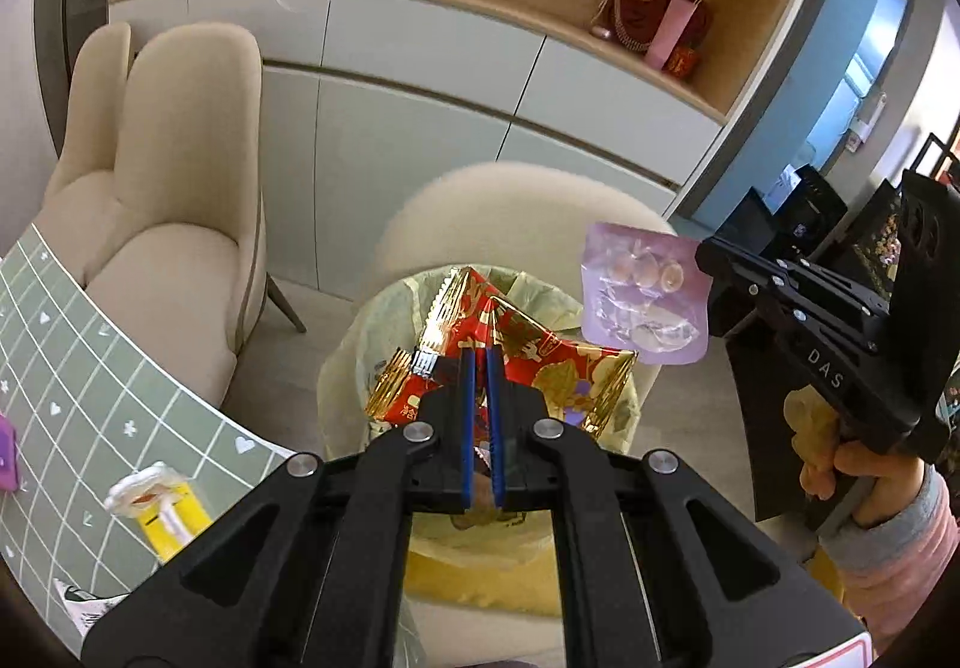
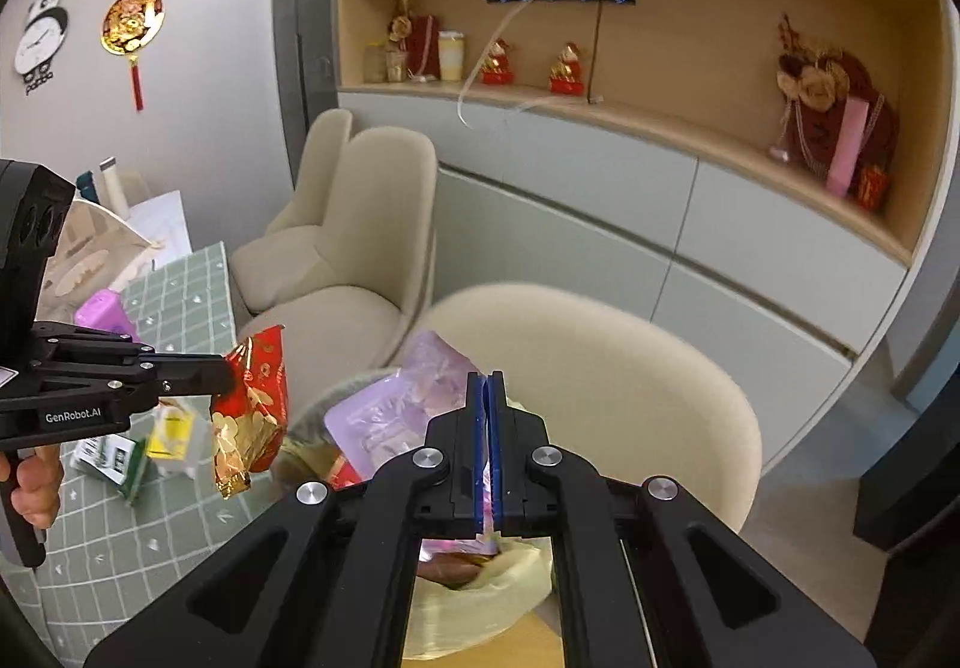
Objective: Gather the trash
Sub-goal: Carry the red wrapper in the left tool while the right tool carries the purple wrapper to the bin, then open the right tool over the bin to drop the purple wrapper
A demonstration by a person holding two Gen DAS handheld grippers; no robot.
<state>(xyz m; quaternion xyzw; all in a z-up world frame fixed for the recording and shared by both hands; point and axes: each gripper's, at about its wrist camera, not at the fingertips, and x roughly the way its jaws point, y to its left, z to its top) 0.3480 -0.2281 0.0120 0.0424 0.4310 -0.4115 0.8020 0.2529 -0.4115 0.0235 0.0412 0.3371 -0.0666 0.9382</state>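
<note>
green checked worktop (image 1: pixel 90 368) keeps a yellow packet (image 1: pixel 162 512); left tongs (image 1: pixel 478 362) pinch a red-gold wrapper (image 1: pixel 528 362) over the lined bin (image 1: pixel 360 356), right tongs (image 2: pixel 489 386) pinch a lilac pouch (image 2: pixel 384 416). neither dropped yet.

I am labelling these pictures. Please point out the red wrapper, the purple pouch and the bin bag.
red wrapper (image 1: pixel 540 362): left wrist view, on its crumpled red and gold front.
purple pouch (image 1: pixel 645 287): left wrist view, on the middle of its printed face.
bin bag (image 1: pixel 384 320): left wrist view, on its yellow rim.
</note>
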